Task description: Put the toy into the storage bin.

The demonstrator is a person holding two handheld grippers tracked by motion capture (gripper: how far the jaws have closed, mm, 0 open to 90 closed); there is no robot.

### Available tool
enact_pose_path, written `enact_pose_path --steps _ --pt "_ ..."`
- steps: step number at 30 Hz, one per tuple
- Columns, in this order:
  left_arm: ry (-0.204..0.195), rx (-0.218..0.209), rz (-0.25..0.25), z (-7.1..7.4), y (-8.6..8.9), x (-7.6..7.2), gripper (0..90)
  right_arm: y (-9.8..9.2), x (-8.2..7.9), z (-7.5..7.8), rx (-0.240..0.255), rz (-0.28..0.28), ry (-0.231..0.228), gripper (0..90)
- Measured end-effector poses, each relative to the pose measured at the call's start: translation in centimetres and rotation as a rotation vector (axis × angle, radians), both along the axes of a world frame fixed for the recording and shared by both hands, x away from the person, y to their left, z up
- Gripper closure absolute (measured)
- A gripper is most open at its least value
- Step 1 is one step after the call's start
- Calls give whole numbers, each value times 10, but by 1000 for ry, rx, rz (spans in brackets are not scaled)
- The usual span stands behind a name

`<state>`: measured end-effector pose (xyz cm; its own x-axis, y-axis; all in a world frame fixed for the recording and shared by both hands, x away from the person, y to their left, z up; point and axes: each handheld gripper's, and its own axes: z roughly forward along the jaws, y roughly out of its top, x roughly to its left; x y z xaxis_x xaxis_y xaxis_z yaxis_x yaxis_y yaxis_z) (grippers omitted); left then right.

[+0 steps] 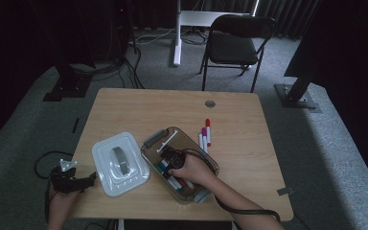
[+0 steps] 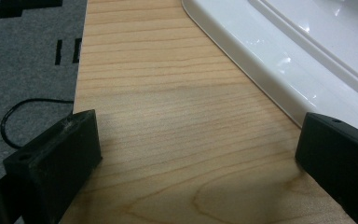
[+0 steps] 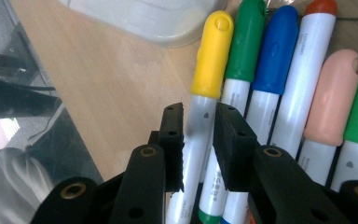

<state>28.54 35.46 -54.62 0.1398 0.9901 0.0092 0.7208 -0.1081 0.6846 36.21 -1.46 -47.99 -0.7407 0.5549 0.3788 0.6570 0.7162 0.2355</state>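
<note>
While clamped on the yellow-capped marker (image 3: 204, 116), right gripper (image 3: 198, 135) down inside the clear plastic box (image 1: 149, 143), near the table's middle. Jaws nearly together, black pads pressing the white barrel from both sides just below the cap; just been easing apart slightly, marker between them all the while. Marker round and smooth, glossy cap with a small dimple near its tip. Lying just beside it in a row, touching side by side: green-capped marker (image 3: 244, 44), blue-capped marker (image 3: 274, 46), a red-tipped marker (image 3: 307, 70), a pink-capped marker (image 3: 335, 93). Box oblong with rounded corners, walls smoky and see-through. Just left of the box, touching or nearly so, white lid (image 1: 120, 164), glossy, rounded, with a grey handle on top. Right of the box, three loose markers (image 1: 205, 135) on bare wood. Table (image 1: 249, 158) light wood with fine grain. At the near left corner, left gripper (image 1: 72, 181) with jaws spread wide, gripping nothing, resting over the table edge close to the lid's rim.
</note>
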Motion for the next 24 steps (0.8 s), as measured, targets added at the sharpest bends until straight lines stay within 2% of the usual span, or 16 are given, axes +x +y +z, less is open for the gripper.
enact_pose_path --steps 3,5,9,13,14,19,20,23,24 --pt "0 0 0 0 0 0 5 -3 -1 4 6 -3 -23 732" --pt "0 0 0 0 0 0 5 -7 -1 11 32 -15 -31 726" --pt "-1 -1 1 0 0 0 5 -20 0 31 77 -35 -80 721" --pt "-1 -1 1 0 0 0 5 -32 2 44 123 -51 -92 715" --pt "-1 -1 1 0 0 0 5 -42 4 52 148 -71 -111 713" --pt "-1 0 0 0 0 0 5 -63 8 64 209 -117 -132 679" --pt "-1 1 0 0 0 0 5 -78 13 71 227 -148 -175 646" --pt "-1 1 0 0 0 0 5 -87 16 74 238 -173 -194 638" --pt "-1 0 0 0 0 0 5 -99 21 77 251 -199 -206 622"
